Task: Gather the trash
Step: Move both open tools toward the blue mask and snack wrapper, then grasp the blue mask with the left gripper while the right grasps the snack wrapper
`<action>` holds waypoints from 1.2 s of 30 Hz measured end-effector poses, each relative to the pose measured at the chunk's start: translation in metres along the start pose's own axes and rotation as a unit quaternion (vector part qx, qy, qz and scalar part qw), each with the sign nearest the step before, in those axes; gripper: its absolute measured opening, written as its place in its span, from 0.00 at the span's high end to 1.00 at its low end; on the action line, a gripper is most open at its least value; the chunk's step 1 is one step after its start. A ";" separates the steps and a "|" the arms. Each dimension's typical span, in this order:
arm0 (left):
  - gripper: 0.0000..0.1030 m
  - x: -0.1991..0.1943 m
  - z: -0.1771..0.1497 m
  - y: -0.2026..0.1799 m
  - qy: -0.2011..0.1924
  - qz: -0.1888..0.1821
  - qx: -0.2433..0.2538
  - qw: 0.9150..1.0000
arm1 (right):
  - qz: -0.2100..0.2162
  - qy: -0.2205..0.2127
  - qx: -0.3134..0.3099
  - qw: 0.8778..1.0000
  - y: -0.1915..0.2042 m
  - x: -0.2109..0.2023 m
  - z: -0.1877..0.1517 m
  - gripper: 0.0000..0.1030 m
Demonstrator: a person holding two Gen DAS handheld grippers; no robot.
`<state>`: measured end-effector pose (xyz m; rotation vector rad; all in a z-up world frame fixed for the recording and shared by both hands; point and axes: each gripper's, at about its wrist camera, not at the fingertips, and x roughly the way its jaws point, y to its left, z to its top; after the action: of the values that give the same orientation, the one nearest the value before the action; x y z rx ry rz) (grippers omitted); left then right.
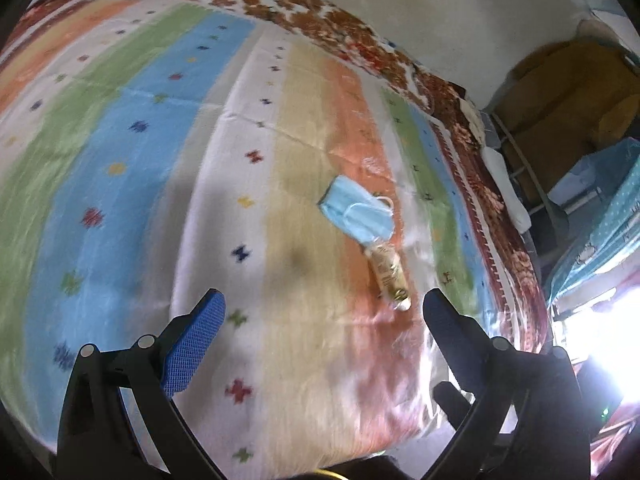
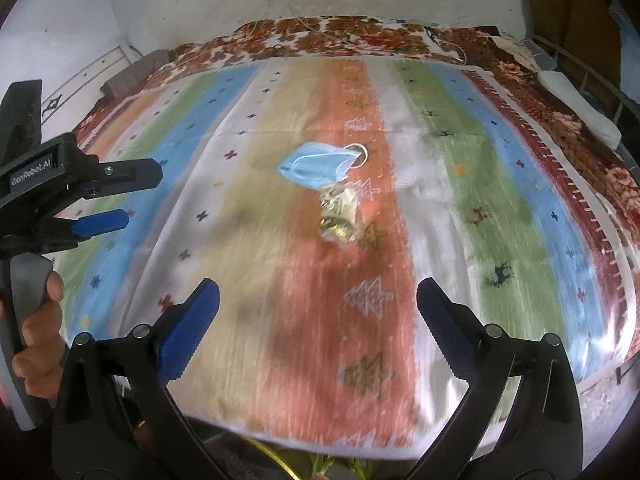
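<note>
Both claws spread apart above the bed (image 2: pixel 460 184).
A mask (image 2: pixel 316 166) overlaps a wrapper (image 2: pixel 338 216); left claw (image 1: pixel 324 308) and right claw (image 2: pixel 318 300) hold nothing.

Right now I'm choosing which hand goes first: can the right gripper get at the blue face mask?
Probably yes: the right gripper is open, with only bare striped blanket before the face mask.

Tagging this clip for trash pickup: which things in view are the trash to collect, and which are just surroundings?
Trash to collect:
- blue face mask, on the orange stripe
- crinkled gold wrapper, touching the mask's near edge

Just there:
- striped blanket on which both lie
- floral bedspread under it
- white pillow at the right edge

Both left gripper and right gripper are open, holding nothing.
</note>
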<state>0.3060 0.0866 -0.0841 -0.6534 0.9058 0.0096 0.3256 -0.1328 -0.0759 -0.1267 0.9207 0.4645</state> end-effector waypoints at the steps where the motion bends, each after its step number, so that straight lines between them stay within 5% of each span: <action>1: 0.06 0.004 0.003 -0.002 0.000 -0.004 0.004 1.000 | -0.002 0.000 -0.001 1.000 -0.002 0.005 0.002 0.09; 14: 0.07 0.068 0.026 0.008 0.018 -0.087 -0.060 0.994 | -0.006 0.018 -0.011 1.000 -0.011 0.060 0.015 0.13; 19: 0.12 0.091 0.037 0.014 0.021 -0.110 -0.090 0.990 | 0.002 0.021 0.000 1.000 -0.020 0.077 0.028 0.24; 29: 0.24 0.137 0.047 0.001 0.046 -0.107 -0.087 0.989 | 0.039 0.045 0.023 0.998 -0.037 0.112 0.029 0.71; 36: 0.31 0.161 0.049 -0.007 0.053 -0.076 -0.087 0.992 | 0.047 0.049 0.023 0.997 -0.035 0.114 0.026 0.80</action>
<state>0.4454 0.0649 -0.1767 -0.8913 0.9624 -0.0826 0.4187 -0.1186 -0.1539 -0.0648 1.0371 0.5281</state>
